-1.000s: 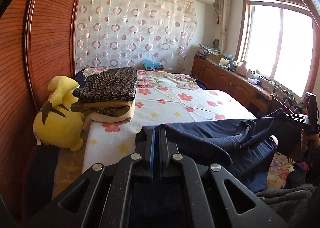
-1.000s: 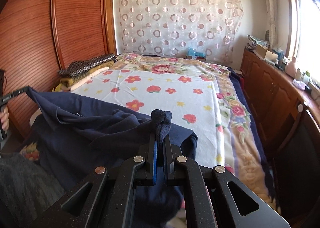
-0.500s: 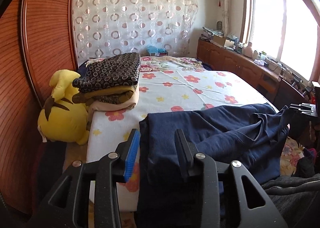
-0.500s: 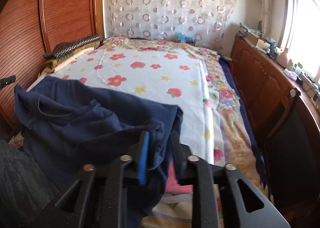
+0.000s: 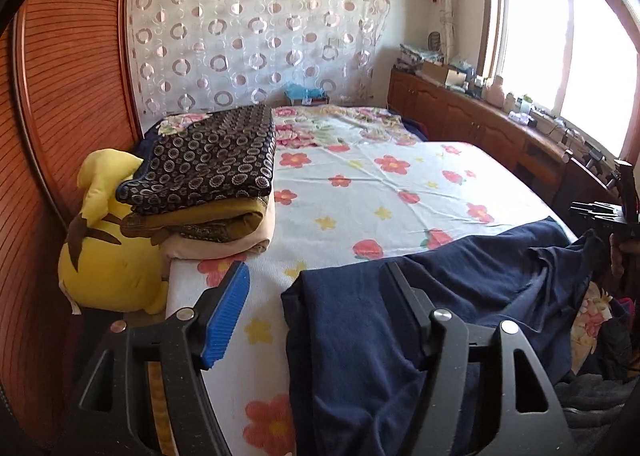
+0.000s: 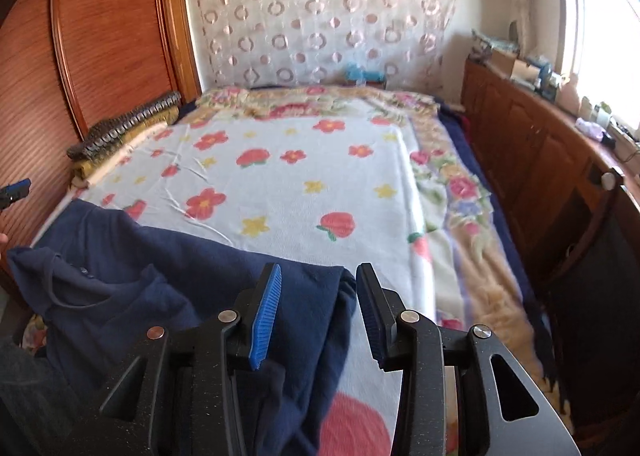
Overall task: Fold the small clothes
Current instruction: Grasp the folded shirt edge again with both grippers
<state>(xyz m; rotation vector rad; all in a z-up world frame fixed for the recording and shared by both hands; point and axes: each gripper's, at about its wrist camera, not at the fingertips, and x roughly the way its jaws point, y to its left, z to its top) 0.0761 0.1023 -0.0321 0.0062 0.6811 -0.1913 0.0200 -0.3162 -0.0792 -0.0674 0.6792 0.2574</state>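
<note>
Both grippers opening: left gripper [image 5: 316,312] wide, right gripper [image 6: 318,312] narrower, navy shirt [image 5: 460,296] loose between pads, lower frame, on floral sheet [image 5: 360,192].

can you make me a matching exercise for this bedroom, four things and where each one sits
Things:
1. navy garment
2. yellow plush
3. folded pile
4. cabinet

Places:
A. under the window
B. spread on the bed's near edge
C. between the wooden wall and the bed
D. on the bed, beside the plush

Pairs: 1-B, 2-C, 3-D, 4-A
</note>
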